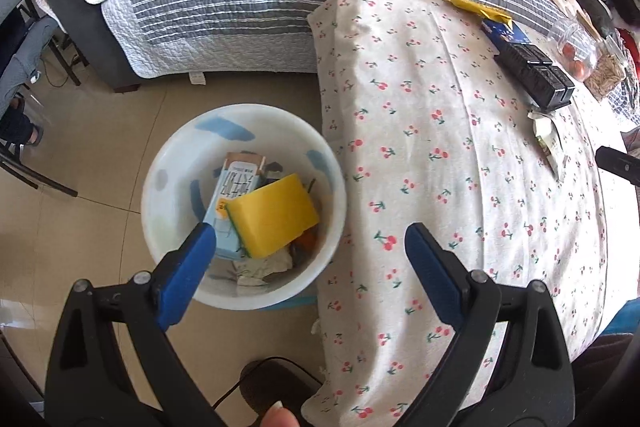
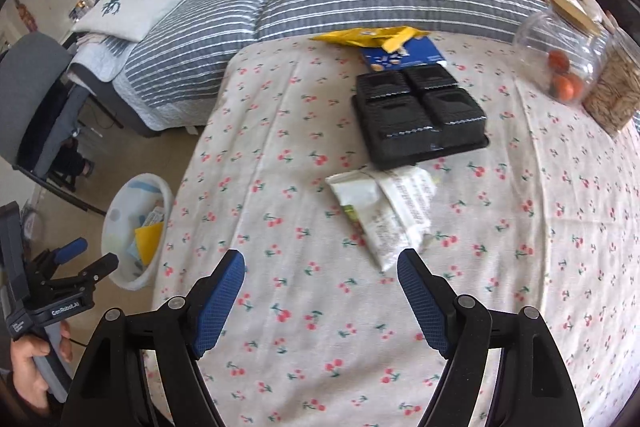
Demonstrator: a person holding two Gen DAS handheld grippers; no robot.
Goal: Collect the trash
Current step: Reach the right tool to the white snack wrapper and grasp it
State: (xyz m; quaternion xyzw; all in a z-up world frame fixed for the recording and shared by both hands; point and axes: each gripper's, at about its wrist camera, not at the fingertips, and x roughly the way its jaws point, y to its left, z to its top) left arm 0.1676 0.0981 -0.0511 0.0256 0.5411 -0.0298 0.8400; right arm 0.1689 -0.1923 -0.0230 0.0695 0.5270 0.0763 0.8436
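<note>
The right gripper (image 2: 320,303) hung over the cherry-print table (image 2: 280,307) with its jaws spread wide and nothing between them. Just beyond them, slightly to the far right of the gap, lay the crumpled white wrapper (image 2: 384,207), its near corner almost reaching the right jaw. Its long axis ran from that near corner away toward the black plastic tray (image 2: 416,115), so the jaws looked set roughly across it, and a short push forward seemed enough to straddle it. This gripper was clearly the nearer of the two.

Taking the wrapper as the landmark: the black plastic tray sat just behind it, their edges touching or nearly so. Farther behind came a blue packet (image 2: 416,55) and a yellow wrapper (image 2: 372,37) at the table's far edge. Off to the far right stood a clear jar (image 2: 560,63) and a container of seeds or grain (image 2: 616,95), well apart from it. Nothing lay between the jaws and the wrapper; only the tray behind might be nudged.

Well to the left, off the table and down on the floor, stood the white bin (image 1: 160,179), already holding a yellow sponge (image 1: 272,215) and a carton (image 1: 232,203). The left gripper (image 1: 310,235) hovered above it, jaws spread and empty.
</note>
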